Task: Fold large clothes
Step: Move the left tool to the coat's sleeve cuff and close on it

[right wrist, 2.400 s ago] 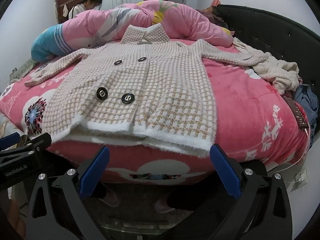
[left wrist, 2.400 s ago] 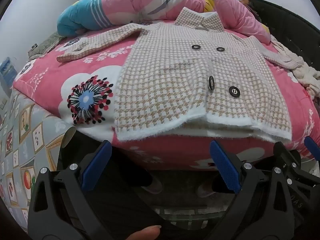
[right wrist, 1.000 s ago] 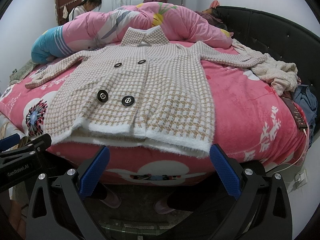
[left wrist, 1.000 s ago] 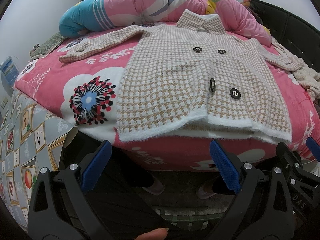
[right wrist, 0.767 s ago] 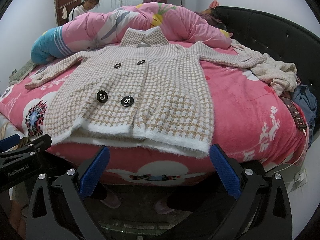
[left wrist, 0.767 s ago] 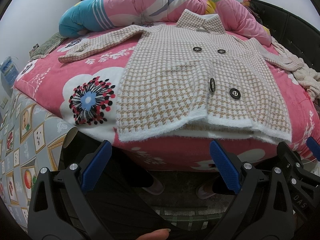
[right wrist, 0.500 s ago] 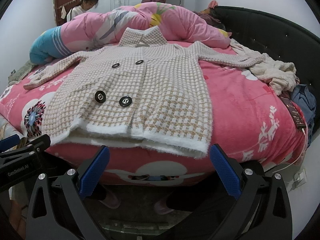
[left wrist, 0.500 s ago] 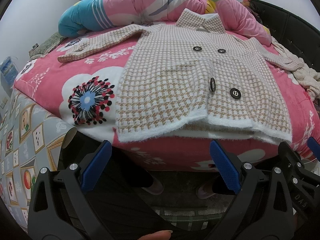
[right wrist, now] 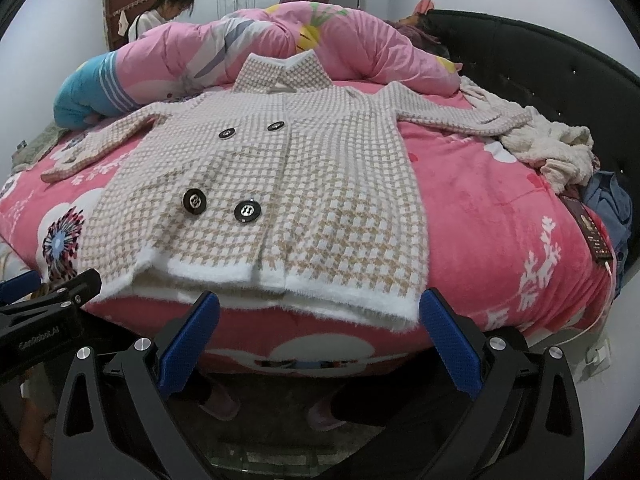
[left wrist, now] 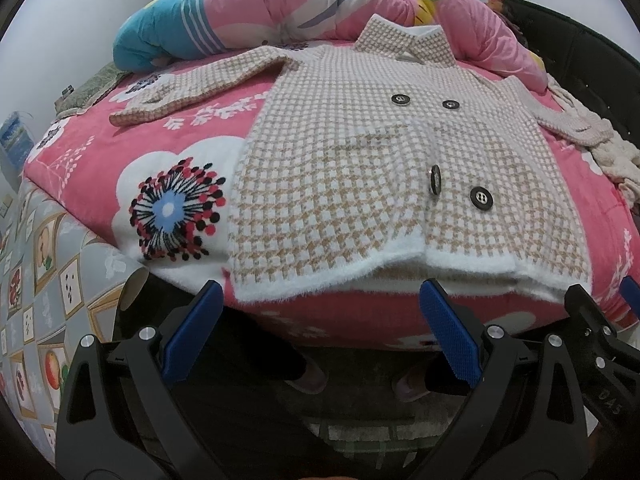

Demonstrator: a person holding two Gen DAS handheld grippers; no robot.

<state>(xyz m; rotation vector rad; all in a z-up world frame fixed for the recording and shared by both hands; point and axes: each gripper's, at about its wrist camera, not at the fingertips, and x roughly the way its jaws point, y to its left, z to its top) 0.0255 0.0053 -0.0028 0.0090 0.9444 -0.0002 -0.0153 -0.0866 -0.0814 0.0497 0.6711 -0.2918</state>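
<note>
— Where is the coat [left wrist: 360, 168] lying now?

— We are seeing it lying flat on the pink blanket [left wrist: 92, 168] of the bed, front side up, with both sleeves spreading out to the sides. Its collar is pointing to the rolled pink quilt [right wrist: 320, 40] at the far side of the coat, and its white fluffy hem is hanging a little over the near edge of the bed.

— And our grippers, where are they standing relative to the coat?

— We are holding the left gripper [left wrist: 320, 320] just below the hem, under the left half of the coat. Its jaws are standing wide apart and they are gripping nothing. The right gripper [right wrist: 320, 324] is also sitting just below the hem, under the right half, with jaws spread wide and nothing between them. Neither is touching the coat.

— What is lying beside the coat?

— A cream knit garment [right wrist: 552, 148] is lying at the end of the right sleeve.
</note>
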